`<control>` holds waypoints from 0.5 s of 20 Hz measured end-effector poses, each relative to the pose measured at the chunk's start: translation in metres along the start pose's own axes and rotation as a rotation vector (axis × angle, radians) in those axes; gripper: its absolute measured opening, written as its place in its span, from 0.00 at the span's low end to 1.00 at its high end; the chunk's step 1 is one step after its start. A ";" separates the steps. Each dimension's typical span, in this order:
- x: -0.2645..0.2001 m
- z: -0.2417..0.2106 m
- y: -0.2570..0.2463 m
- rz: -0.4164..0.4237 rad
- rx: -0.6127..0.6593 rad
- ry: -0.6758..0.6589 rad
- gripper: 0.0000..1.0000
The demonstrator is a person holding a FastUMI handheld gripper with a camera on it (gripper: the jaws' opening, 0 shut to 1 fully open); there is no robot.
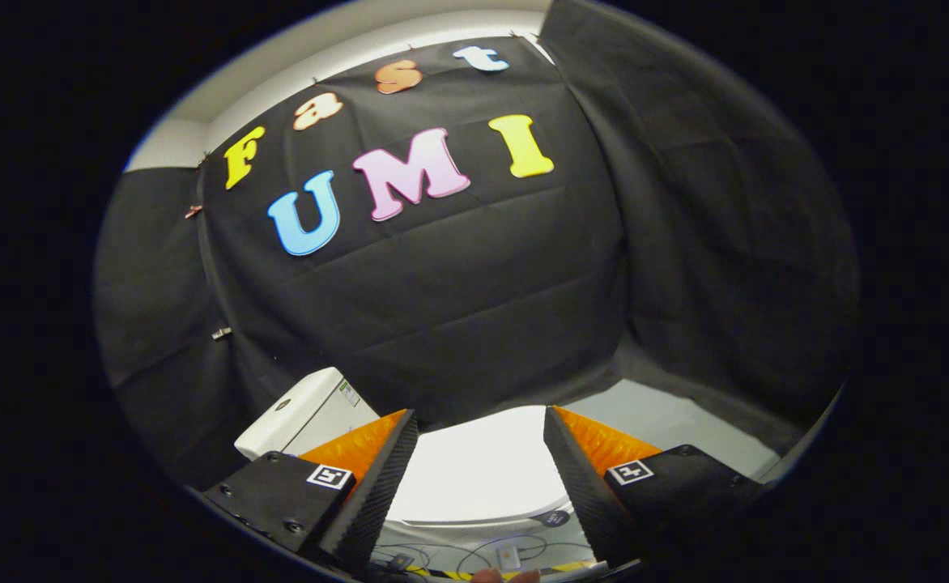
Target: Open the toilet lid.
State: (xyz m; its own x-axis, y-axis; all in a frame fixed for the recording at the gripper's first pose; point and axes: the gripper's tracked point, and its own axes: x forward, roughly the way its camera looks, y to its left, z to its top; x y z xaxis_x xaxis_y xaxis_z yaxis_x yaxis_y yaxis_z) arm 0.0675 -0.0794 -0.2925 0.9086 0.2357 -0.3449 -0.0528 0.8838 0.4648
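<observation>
Progress on the task appears slight, judged from the single gripper view. Between the two fingers, low in the centre of the frame, the white lid (483,470) is seen lying flat, apparently still closed over the bowl, so the lifting itself seems not yet done. The gripper (481,441) is held with its fingers spread wide apart, and nothing is clasped between them; neither finger can be seen pressing on the lid, which lies in the gap and somewhat beyond and below the tips. Whether the tips are level with the lid's edge or well above it cannot be told from this view. To the lower left, just beside the left finger, the white tank (304,417) is visible, set against the black cloth wall (483,283) that takes up the middle and upper part of the frame. At the very bottom, under the lid's curved front rim, some thin cables (474,557) and a small device are seen on the floor, along with a strip of striped tape; these are too small to be made out further. What is left, by this reading, is nearly the whole job: the lid's front edge must be reached, caught or hooked by the fingers, and swung up and back toward the tank.
</observation>
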 end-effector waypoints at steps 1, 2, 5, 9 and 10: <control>0.005 -0.011 -0.011 0.000 0.042 0.017 0.99; 0.010 -0.023 -0.022 0.001 0.079 0.035 0.98; 0.025 -0.064 -0.050 0.003 0.197 0.100 0.99; 0.044 -0.126 -0.084 -0.017 0.323 0.193 0.99; 0.046 -0.144 -0.095 -0.030 0.354 0.224 0.99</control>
State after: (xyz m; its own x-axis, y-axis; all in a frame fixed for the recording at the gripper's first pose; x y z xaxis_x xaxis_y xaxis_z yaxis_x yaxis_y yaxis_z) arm 0.0541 -0.0941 -0.4698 0.7930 0.3283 -0.5132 0.1537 0.7073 0.6900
